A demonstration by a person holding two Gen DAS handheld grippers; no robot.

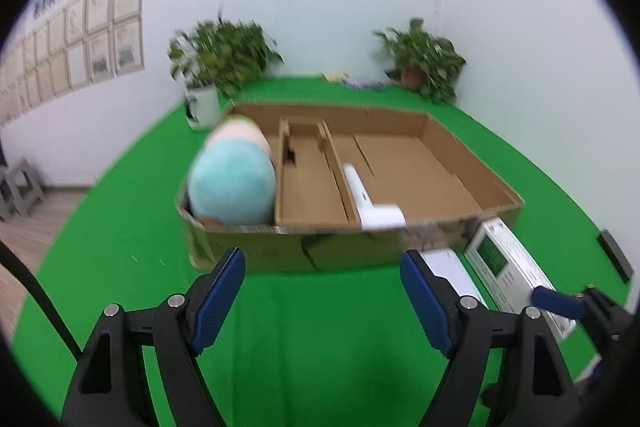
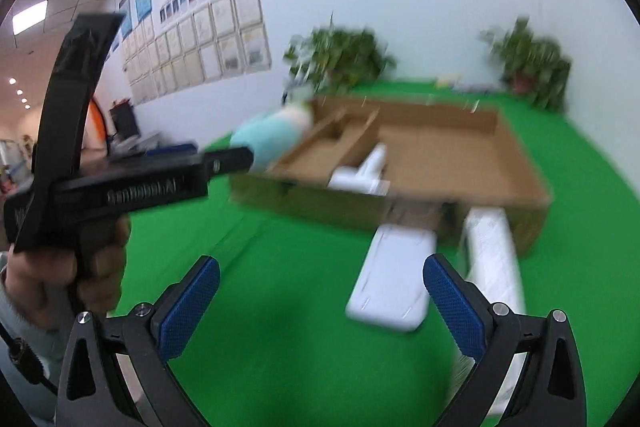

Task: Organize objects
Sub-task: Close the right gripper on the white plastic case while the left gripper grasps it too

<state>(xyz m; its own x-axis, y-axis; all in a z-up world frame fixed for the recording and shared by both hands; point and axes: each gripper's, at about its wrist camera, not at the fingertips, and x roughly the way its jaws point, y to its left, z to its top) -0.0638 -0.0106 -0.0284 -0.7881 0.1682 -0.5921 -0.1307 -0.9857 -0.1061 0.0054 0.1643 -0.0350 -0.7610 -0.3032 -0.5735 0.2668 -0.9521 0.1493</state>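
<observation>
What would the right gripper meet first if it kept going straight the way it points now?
Probably the flat white box lying on the green cloth, just ahead between the open right gripper fingers; blur makes depth uncertain.

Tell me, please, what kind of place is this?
Probably an office or lab set up for recording: a green cloth covers the table, framed papers and photos line the wall, and potted plants stand behind a cardboard box.

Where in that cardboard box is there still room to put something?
The wide right compartment of the cardboard box is bare, bordered by the white handheld device and the right wall. The left end is crowded by the plush toy; the narrow middle section is also free.
</observation>
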